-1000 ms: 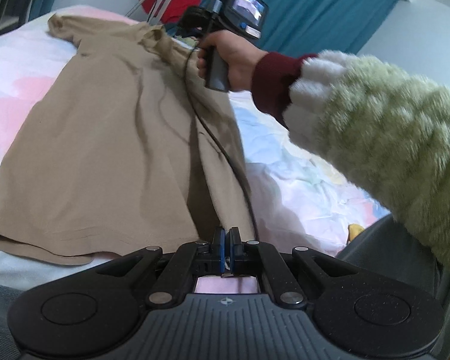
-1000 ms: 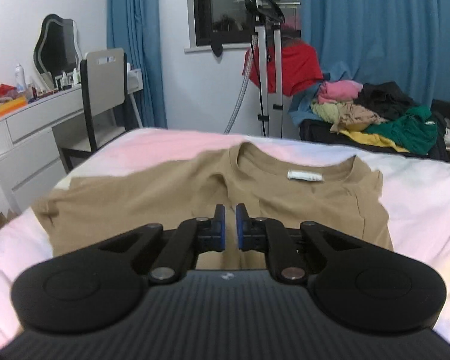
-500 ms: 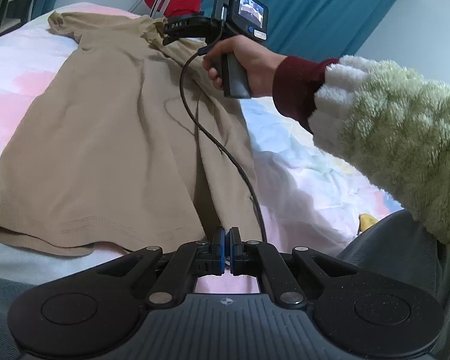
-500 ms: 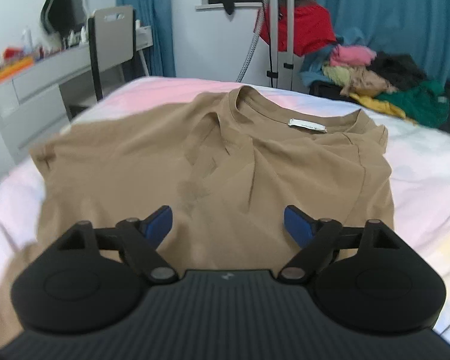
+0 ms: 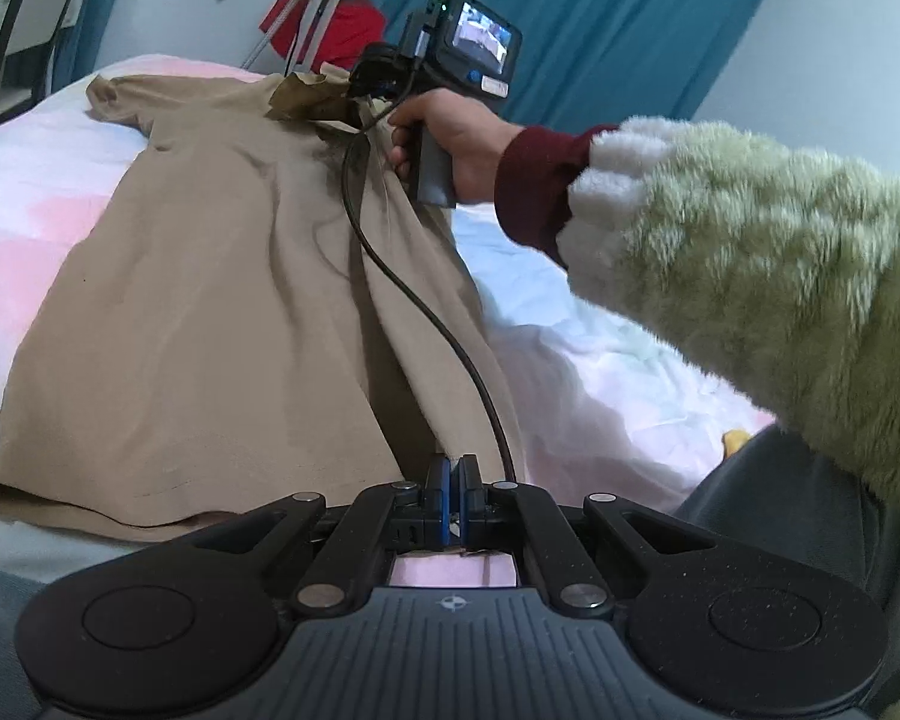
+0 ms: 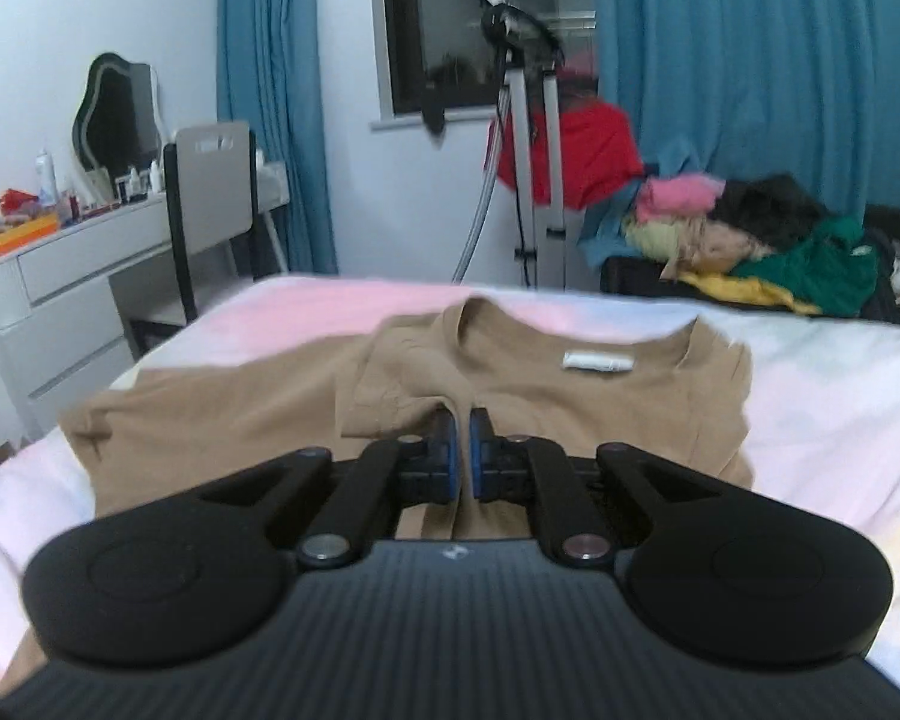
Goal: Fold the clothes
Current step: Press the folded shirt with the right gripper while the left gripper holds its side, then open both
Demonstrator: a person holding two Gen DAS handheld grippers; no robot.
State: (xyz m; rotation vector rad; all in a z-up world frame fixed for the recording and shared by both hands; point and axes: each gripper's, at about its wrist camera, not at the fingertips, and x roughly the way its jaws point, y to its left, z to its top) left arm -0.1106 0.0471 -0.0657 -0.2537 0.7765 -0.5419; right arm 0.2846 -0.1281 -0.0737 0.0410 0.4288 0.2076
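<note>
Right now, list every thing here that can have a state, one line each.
Tan T-shirt: spread on the bed, one shoulder pinched up.
Left gripper: shut on the shirt's hem.
Right gripper: shut on a fold of the shirt near the collar.
Blue curtains: drawn.
Clothes pile: unfolded.

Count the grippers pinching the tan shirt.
2. Left gripper pinches the tan shirt at its hem corner; right gripper pinches raised fabric near the collar.

Fluffy green sleeve (image 5: pixel 750 252) with white cuff over maroon; black grippers, blue-padded fingers (image 6: pixel 444 450).
</note>
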